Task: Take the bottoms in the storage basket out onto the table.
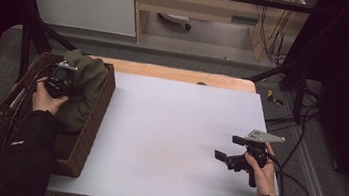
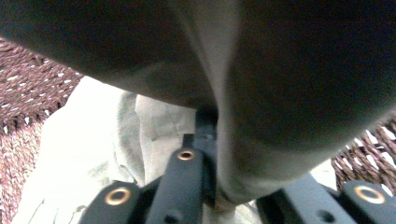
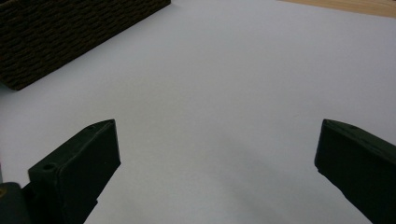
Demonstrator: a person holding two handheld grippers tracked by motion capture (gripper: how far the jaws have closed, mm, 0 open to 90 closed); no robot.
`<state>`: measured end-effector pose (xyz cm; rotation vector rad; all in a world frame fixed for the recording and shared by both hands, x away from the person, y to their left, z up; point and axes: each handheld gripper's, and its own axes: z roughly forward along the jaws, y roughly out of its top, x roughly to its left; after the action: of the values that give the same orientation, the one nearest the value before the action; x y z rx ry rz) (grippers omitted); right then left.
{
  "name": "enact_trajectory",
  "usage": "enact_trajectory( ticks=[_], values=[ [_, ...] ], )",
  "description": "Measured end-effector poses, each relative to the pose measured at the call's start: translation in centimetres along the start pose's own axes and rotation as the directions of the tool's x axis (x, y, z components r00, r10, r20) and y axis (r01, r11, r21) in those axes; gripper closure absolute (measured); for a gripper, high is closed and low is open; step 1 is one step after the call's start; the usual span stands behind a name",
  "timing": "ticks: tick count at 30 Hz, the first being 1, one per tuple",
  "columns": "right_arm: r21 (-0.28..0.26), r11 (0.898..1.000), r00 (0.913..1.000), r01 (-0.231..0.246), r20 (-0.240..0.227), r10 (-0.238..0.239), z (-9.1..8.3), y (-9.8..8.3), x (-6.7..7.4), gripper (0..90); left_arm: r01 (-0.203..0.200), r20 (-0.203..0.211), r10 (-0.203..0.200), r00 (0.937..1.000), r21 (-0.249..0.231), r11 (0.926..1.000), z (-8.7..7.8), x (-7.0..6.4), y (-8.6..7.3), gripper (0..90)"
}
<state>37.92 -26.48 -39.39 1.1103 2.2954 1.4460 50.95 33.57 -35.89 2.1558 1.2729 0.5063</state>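
Olive-green garment heaped in a woven basket at the left of the high view, pinched by the left claw.

Spread across the middle of the frame: a pale surface, with a strip of bare wood along its far edge. Pushed against its left side, the dark brown basket, garment piled at its upper end and spilling over the rim. Sunk into that cloth at upper left, the left claw, jaws drawn together on a fold of fabric in the left gripper view, basket weave visible on either side. Held at lower right, the right claw, jaws spread wide and holding nothing, just above the bare surface and well apart from the basket.
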Motion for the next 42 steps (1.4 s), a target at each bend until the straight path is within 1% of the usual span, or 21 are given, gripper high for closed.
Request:
enact_trajectory(
  ticks=[8,10,12,15,16,17,18,19,21,24,25,26,27,29,31,32,33,34,35,37,42],
  values=[
    [-0.002,1.0,1.0,0.001,0.0,-0.001,0.0,0.0,0.0,0.7,0.017,0.018,-0.016,0.9997,-0.064,0.9978,-1.2,-0.2,-0.2,87.6],
    [-0.002,1.0,1.0,0.0,0.0,0.0,0.0,0.0,0.0,0.7,0.016,0.006,-0.016,0.9999,-0.067,0.9976,-1.3,-0.1,-0.4,87.3],
    [-0.001,1.0,1.0,0.0,0.0,0.0,0.0,0.0,0.0,0.7,0.027,0.009,-0.027,0.9996,-0.076,0.9967,-1.4,0.0,-0.4,85.6],
    [0.0,1.0,1.0,0.001,0.001,-0.001,0.0,0.0,0.0,0.7,0.037,0.005,-0.037,0.9993,-0.108,0.9934,-1.5,-0.1,-0.2,72.8],
    [0.0,1.0,1.0,0.001,0.001,-0.001,0.0,0.0,0.0,0.8,0.039,0.004,-0.039,0.9992,-0.118,0.9922,-1.5,-0.1,-0.2,62.0],
    [0.0,1.0,1.0,0.001,0.001,-0.001,0.0,0.0,0.0,0.8,0.048,0.012,-0.046,0.9989,-0.126,0.9908,-1.3,-0.1,-0.1,62.0],
    [0.002,1.0,1.0,0.001,-0.001,-0.001,0.0,0.0,0.0,0.7,0.059,0.025,-0.057,0.9981,-0.124,0.9906,-1.1,-0.1,0.0,42.6],
    [0.002,1.0,1.0,0.001,-0.001,-0.001,0.0,0.0,0.0,0.7,0.063,0.032,-0.06,0.9977,-0.122,0.9905,-0.8,-0.1,0.0,42.6],
    [0.001,1.0,1.0,0.003,-0.001,-0.003,0.1,0.0,0.0,0.7,0.066,0.041,-0.062,0.9973,-0.118,0.9908,-0.2,-0.1,0.1,32.9],
    [0.0,1.0,1.0,0.001,-0.002,-0.001,0.0,0.0,0.0,0.7,0.068,0.038,-0.063,0.9973,-0.122,0.9902,0.1,-0.2,0.4,31.6],
    [-0.001,1.0,1.0,0.001,-0.002,-0.001,0.0,0.0,0.0,0.7,0.071,0.041,-0.066,0.997,-0.123,0.9899,0.1,-0.1,0.4,32.5],
    [0.0,1.0,1.0,0.001,-0.002,-0.001,0.1,0.0,0.0,0.7,0.07,0.04,-0.065,0.9971,-0.123,0.99,0.1,-0.1,0.5,39.8],
    [0.0,1.0,1.0,0.001,-0.002,-0.001,0.1,0.0,0.0,0.7,0.067,0.035,-0.063,0.9974,-0.118,0.9908,0.1,-0.1,0.4,39.8],
    [-0.001,1.0,1.0,0.003,-0.004,-0.003,0.1,0.0,0.0,0.7,0.06,0.033,-0.057,0.9978,-0.098,0.9934,0.1,0.0,0.3,55.2],
    [0.0,1.0,1.0,0.001,-0.003,-0.001,0.0,0.0,0.0,0.7,0.094,0.052,-0.09,0.9946,-0.083,0.9921,-0.1,0.2,0.3,68.9],
    [-0.002,1.0,1.0,-0.001,-0.003,0.001,0.0,0.0,0.0,0.7,0.105,0.053,-0.101,0.9935,-0.082,0.9911,-0.3,0.2,0.3,79.3],
    [-0.002,1.0,1.0,-0.001,-0.003,0.001,0.0,0.0,0.0,0.7,0.106,0.048,-0.102,0.9937,-0.084,0.9909,-0.5,0.2,0.3,79.3],
    [-0.002,1.0,1.0,0.001,-0.002,-0.001,0.0,0.0,0.0,0.7,0.095,0.034,-0.092,0.9951,-0.091,0.9913,-0.7,0.0,0.3,83.1],
    [-0.002,1.0,1.0,0.001,-0.002,-0.001,0.0,0.0,0.0,0.7,0.081,0.018,-0.079,0.9967,-0.098,0.9919,-0.8,-0.1,0.3,83.1],
    [-0.003,1.0,1.0,0.001,-0.002,-0.001,0.0,0.0,0.0,0.7,0.061,0.01,-0.061,0.9981,-0.108,0.9923,-1.1,-0.4,0.3,85.3],
    [-0.003,1.0,1.0,0.002,-0.002,-0.002,0.0,0.0,0.0,0.7,0.071,0.017,-0.069,0.9975,-0.141,0.9875,-1.9,-0.6,0.2,86.8]
  ],
)
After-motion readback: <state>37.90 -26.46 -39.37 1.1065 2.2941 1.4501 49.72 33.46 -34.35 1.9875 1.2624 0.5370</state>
